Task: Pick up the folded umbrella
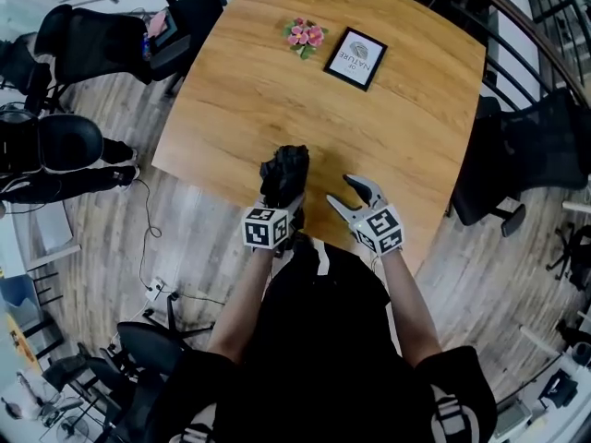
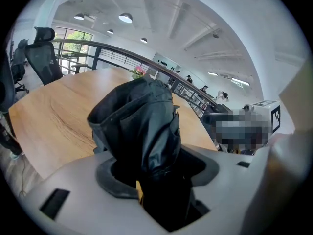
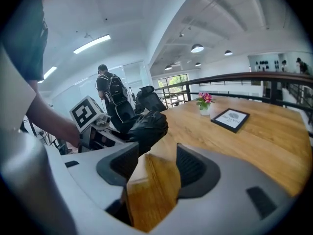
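Note:
The folded black umbrella [image 1: 284, 173] stands out of my left gripper [image 1: 279, 203], raised above the near edge of the wooden table [image 1: 240, 90]. In the left gripper view the umbrella [image 2: 146, 131] fills the gap between the jaws, which are shut on it. From the right gripper view the umbrella [image 3: 146, 126] and the left gripper's marker cube show to the left. My right gripper [image 1: 355, 197] hangs beside it to the right, open, with only bare table between its jaws [image 3: 151, 190].
A small pot of pink flowers [image 1: 304, 36] and a black-framed card [image 1: 355, 57] sit at the table's far side. Black office chairs [image 1: 92, 40] stand to the left and one [image 1: 517, 155] to the right. A railing runs behind the table.

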Demonstrator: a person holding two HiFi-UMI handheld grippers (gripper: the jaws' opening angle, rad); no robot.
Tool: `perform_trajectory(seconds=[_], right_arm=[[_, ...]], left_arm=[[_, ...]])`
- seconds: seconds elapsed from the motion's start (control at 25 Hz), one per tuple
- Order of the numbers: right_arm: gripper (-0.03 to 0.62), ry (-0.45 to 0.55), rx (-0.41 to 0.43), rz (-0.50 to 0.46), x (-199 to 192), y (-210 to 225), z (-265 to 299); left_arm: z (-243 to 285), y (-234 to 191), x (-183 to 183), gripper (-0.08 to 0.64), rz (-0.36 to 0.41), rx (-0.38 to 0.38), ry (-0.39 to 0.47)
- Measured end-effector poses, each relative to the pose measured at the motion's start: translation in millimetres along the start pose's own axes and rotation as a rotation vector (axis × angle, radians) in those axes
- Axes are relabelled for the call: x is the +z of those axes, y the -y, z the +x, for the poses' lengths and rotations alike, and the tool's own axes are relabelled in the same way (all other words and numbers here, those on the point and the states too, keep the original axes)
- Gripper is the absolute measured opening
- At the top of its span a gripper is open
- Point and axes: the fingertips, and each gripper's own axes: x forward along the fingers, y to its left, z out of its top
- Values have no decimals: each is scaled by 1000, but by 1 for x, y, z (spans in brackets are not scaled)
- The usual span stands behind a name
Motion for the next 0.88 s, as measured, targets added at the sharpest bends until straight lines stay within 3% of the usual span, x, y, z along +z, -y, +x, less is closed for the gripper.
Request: perform_trajectory(seconds=[0.28,0.48,0.88], right_arm=[[258,30,-76,-24,14,-8,-7],[278,95,-134,-49,34,-15,-12],[278,122,-172,-84,51,-37,-13]], left_arm=[[-37,-2,16,265,-34,-41,82],[-63,-8,30,265,-14,-54,139],[-113,-10,55,265,29,-87,243]])
